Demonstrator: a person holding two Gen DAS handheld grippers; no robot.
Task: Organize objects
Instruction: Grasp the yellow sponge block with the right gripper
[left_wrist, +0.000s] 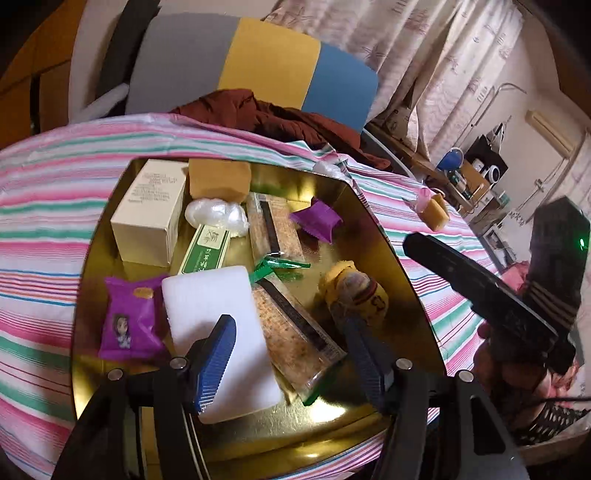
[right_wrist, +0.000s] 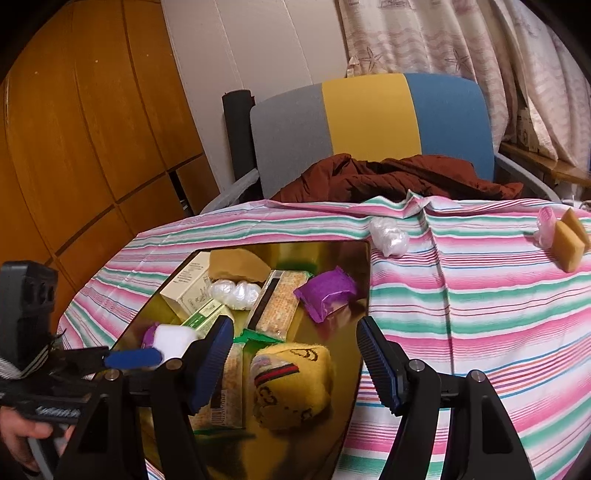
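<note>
Dim, warm indoor light in both views. Dull glare and smeared colour reflections across the shiny gold metal tray (left_wrist: 373, 221). Heavy fisheye bending at the rims, black vignette in the corners. Soft focus on the striped pink-and-green tablecloth (right_wrist: 480, 295); brighter, washed-out far room at right.

The gold tray (left_wrist: 399, 258) lies flat and serves as the reference. Inside it: a white box (left_wrist: 147, 214) at the far left corner, a tan sponge (left_wrist: 218, 181) at the far wall, a white foam block (left_wrist: 218, 332) near the front, two purple packets (left_wrist: 129, 321), cracker packs (left_wrist: 295, 332) and a yellow plush (right_wrist: 291, 387). Outside, right of the tray: a second sponge (right_wrist: 569, 240).
</note>
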